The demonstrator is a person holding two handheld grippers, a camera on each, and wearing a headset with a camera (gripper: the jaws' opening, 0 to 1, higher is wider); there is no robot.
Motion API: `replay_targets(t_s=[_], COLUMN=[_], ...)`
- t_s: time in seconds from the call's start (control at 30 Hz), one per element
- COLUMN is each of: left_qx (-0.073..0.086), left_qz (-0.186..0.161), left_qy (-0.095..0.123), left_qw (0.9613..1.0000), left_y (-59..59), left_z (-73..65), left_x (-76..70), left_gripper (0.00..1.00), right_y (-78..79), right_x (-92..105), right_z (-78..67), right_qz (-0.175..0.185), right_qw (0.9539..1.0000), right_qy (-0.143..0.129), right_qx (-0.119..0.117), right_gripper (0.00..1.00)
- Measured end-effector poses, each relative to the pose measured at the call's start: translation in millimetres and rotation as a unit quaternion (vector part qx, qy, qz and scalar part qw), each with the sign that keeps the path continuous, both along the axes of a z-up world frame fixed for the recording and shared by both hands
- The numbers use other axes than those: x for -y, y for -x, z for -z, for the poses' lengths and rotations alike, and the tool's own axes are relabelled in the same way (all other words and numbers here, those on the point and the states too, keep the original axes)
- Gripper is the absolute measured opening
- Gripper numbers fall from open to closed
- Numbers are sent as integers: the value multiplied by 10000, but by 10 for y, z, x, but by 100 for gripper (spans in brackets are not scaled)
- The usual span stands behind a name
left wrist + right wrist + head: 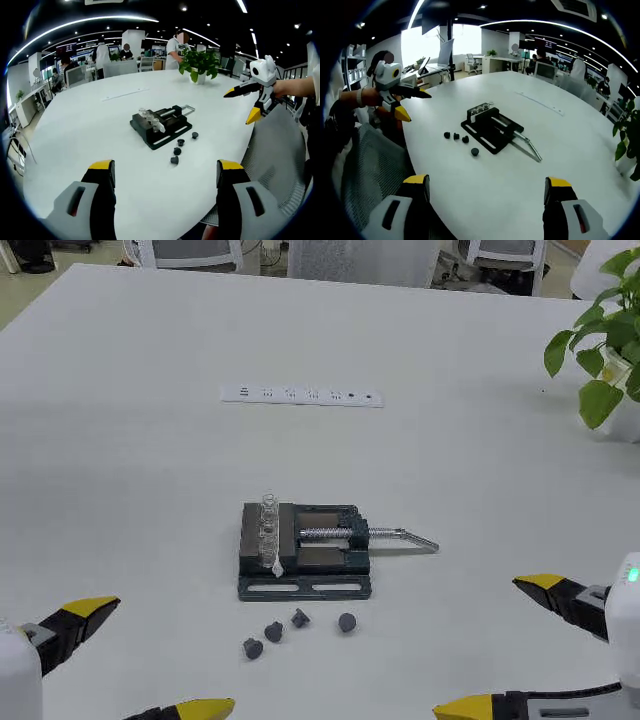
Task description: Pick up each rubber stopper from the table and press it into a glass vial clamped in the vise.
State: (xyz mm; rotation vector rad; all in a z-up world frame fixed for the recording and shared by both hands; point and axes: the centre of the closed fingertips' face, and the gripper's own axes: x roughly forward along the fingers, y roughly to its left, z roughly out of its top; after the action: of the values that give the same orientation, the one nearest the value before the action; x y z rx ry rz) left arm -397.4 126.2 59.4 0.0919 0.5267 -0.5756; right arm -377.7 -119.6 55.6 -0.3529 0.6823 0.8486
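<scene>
- L gripper (150, 656): head view bottom-left corner, low over the near edge of the counter (140, 470). Yellow-tipped jaws spread wide, nothing between them. Own view agrees: wide gap, bare counter in it.
- Rubber stoppers: 4, dark grey, loose on the counter on the near side of the vise, between the two grippers and apart from both. Three sit close in a slanted line: leftmost stopper (253, 648), second stopper (273, 632), third stopper (300, 618). The fourth stopper (347, 622) lies a bit apart to the right.
- Vise (305, 560): dark, flat on the counter at mid-frame, just beyond the stoppers. Its screw handle (405, 538) sticks out to the right.
- Glass vials (268, 530): clear, upright, in a short row clamped at the vise's left end. Can't tell the count; tops look open, no stopper in any.
- Socket strip (300, 395): white, set in the counter well beyond the vise.
- R gripper (500, 645): head view bottom-right corner, near the counter edge. Jaws spread wide, holding nothing. Own view shows the same gap, w/ vise and stoppers ahead.
- Plant (605, 350): green leaves at the far-right edge of the counter.
</scene>
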Motion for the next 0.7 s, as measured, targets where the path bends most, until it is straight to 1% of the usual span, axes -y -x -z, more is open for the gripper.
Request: replay_targets(t_s=[0.07, 0.1, 0.13, 0.17, 0.2, 0.27, 0.33, 0.37, 0.4, 0.5, 0.57, 0.63, 0.7], left_qx=[22, 37, 33, 26, 31, 35, 41, 48, 53, 58, 59, 49, 37], left_qz=[82, 148, 181, 204, 223, 236, 248, 241, 235, 214, 214, 212, 208], left_qy=[-126, -257, -316, -343, -356, -367, -384, -389, -381, -370, -372, -365, -359], left_qw=[9999, 9996, 9993, 9992, 9991, 9990, 9989, 9989, 9990, 9991, 9991, 9991, 9991], left_y=[12, 25, 35, 44, 53, 62, 69, 73, 74, 73, 75, 80, 87], left_z=[13, 26, 33, 36, 33, 30, 22, 13, 6, 5, 9, 17, 31], left_x=[0, 2, 5, 8, 15, 14, 17, 20, 23, 19, 23, 35, 48], left_gripper=[82, 82, 82, 82, 82, 82, 82, 82, 82, 82, 81, 81, 81], right_y=[-35, -49, -53, -55, -40, -64, -83, -97, -104, -134, -164, -180, -201], right_x=[-21, -47, -65, -82, -106, -159, -203, -243, -266, -338, -381, -431, -470], right_z=[-12, -15, -11, -2, 22, 38, 52, 59, 66, 120, 150, 175, 214], right_qz=[-152, -262, -335, -398, -598, -767, -890, -1027, -1090, -1359, -1532, -1739, -1958], right_qw=[9998, 9995, 9992, 9989, 9974, 9958, 9944, 9929, 9921, 9877, 9843, 9800, 9746], right_qy=[96, 159, 203, 257, 378, 489, 560, 590, 608, 744, 854, 951, 1074], right_qx=[12, 12, -4, -35, -111, -106, -123, -126, -147, -210, -194, -186, -193], right_gripper=[92, 92, 91, 89, 87, 82, 81, 80, 78, 75, 74, 69, 67])
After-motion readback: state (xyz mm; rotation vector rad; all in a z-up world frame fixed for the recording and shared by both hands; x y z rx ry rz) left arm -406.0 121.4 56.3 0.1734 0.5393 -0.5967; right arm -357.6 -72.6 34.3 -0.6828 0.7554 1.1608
